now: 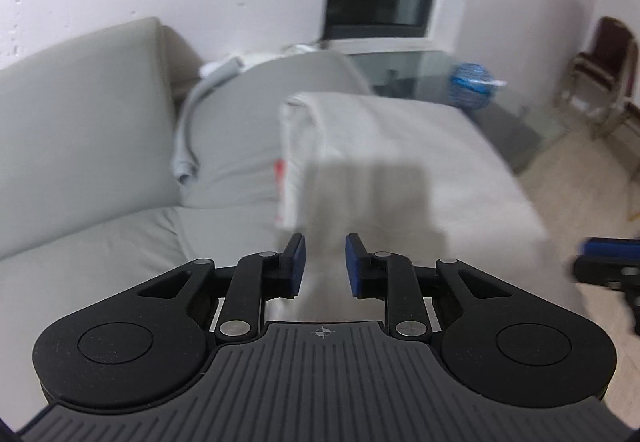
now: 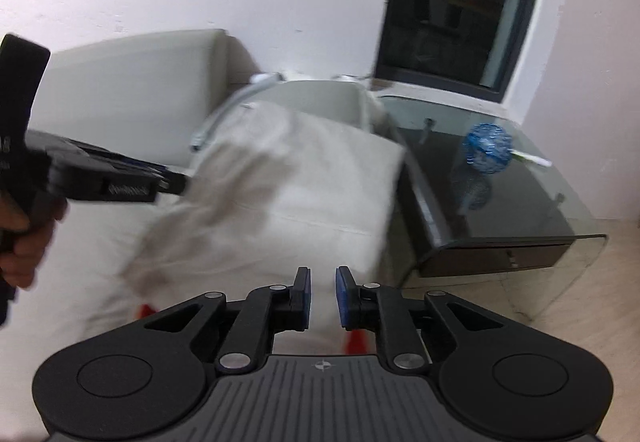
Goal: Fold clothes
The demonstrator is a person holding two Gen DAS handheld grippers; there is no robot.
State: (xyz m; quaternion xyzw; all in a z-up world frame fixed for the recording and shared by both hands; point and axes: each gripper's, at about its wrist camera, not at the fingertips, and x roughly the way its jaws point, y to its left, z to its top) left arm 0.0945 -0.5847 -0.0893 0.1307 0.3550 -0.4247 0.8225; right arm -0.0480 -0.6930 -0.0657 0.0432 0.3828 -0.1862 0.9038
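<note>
Nearest the lens in the left wrist view, the left gripper [image 1: 325,264] points down over the white garment [image 1: 384,161], its blue pads [image 1: 299,262] set a modest gap apart. Pale cloth shows through that gap, but the pads do not press on it; the jaws stand partly spread and hold nothing. The gripper's shadow falls on the cloth just beyond the tips.

In the right wrist view the right gripper [image 2: 323,296] has its jaws drawn closer together, with only a narrow slot between the blue pads [image 2: 306,294]. White cloth lies in and below that slot, yet the picture is blurred there and I cannot tell whether the pads pinch it or merely hover over it.

The garment lies on the seat of a grey sofa [image 1: 80,113], folded into a rough block whose far right corner reaches the sofa's end. A red mark [image 1: 280,169] shows on its left edge, and red patches [image 2: 354,342] show near the right gripper. A pale blue-grey cloth [image 1: 186,145] hangs over the sofa cushion to the left, farther back.

At the left of the right wrist view, a hand [image 2: 24,242] grips the handle of the left gripper. Beyond the sofa to the right stands a dark glass side table [image 2: 520,201] bearing a blue ball [image 2: 488,147].
</note>
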